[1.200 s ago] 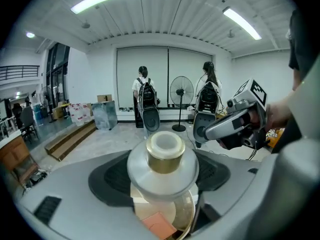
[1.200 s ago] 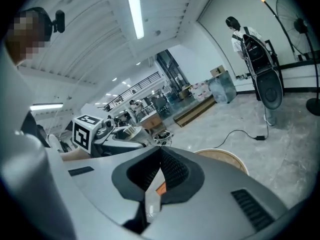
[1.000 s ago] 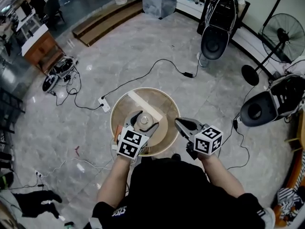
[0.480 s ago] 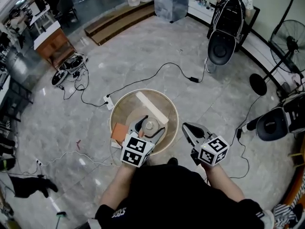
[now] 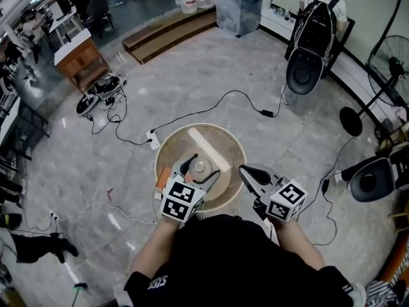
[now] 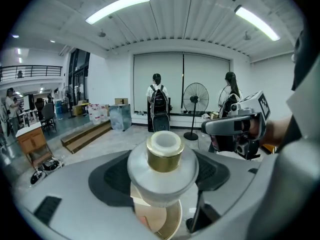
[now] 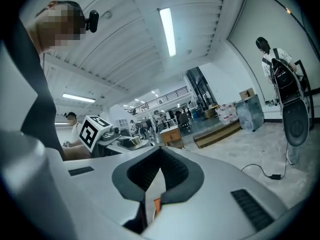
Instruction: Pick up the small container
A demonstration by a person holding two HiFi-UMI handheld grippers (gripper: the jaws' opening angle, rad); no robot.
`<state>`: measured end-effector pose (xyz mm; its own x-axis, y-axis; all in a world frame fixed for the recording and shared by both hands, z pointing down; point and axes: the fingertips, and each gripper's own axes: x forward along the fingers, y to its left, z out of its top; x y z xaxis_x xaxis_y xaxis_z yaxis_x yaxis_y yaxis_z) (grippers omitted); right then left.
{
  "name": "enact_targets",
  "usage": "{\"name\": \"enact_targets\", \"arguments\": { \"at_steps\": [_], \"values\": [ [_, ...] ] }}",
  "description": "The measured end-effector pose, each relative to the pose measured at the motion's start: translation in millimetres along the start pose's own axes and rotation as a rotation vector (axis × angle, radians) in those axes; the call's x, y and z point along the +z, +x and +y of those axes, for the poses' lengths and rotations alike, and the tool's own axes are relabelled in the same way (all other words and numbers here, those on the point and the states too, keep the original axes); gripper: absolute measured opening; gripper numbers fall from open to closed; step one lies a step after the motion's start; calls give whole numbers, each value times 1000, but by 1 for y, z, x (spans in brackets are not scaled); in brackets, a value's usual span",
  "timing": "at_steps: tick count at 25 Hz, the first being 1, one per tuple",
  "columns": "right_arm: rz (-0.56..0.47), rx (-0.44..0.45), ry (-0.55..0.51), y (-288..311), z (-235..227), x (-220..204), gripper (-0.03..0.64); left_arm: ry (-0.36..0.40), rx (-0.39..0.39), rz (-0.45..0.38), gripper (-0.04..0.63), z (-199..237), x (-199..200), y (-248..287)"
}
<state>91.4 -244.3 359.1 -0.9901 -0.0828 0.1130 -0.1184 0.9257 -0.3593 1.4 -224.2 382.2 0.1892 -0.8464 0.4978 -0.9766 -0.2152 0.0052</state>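
The small container [image 5: 200, 167], a clear round pot with a gold collar and a white top, sits between the jaws of my left gripper [image 5: 199, 169], held above the round wooden table [image 5: 231, 144]. In the left gripper view the small container [image 6: 162, 166] fills the middle, and the left gripper [image 6: 163, 184] is shut on its body from both sides. My right gripper [image 5: 249, 174] hovers at the table's right rim, its jaws together with nothing in them. Its dark pads meet in the right gripper view, where the right gripper [image 7: 152, 191] points toward the room.
A pale flat strip [image 5: 208, 148] lies across the table, and a brown block [image 5: 163, 176] rests at its left edge. A power strip [image 5: 153, 140] and black cables [image 5: 223, 98] run over the marble floor. Hooded chairs [image 5: 305, 69], a fan stand [image 5: 351, 120] and a wooden cabinet [image 5: 80, 59] stand further off.
The head view has drifted, so the table sits a little further right in the picture. My left gripper keeps its hold on the container. My right gripper stays beside the table's right rim.
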Motion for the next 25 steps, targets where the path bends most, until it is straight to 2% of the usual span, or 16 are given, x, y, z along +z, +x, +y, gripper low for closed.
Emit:
{"name": "enact_targets", "arguments": {
  "at_steps": [10,25],
  "values": [
    [-18,-101,-103,20,3,12,11,-14,23,-10,346,44,-7,-15],
    [-4,-112,-74,34,8,7,11,-4,12,-18,345,59,-8,-18]
  ]
}}
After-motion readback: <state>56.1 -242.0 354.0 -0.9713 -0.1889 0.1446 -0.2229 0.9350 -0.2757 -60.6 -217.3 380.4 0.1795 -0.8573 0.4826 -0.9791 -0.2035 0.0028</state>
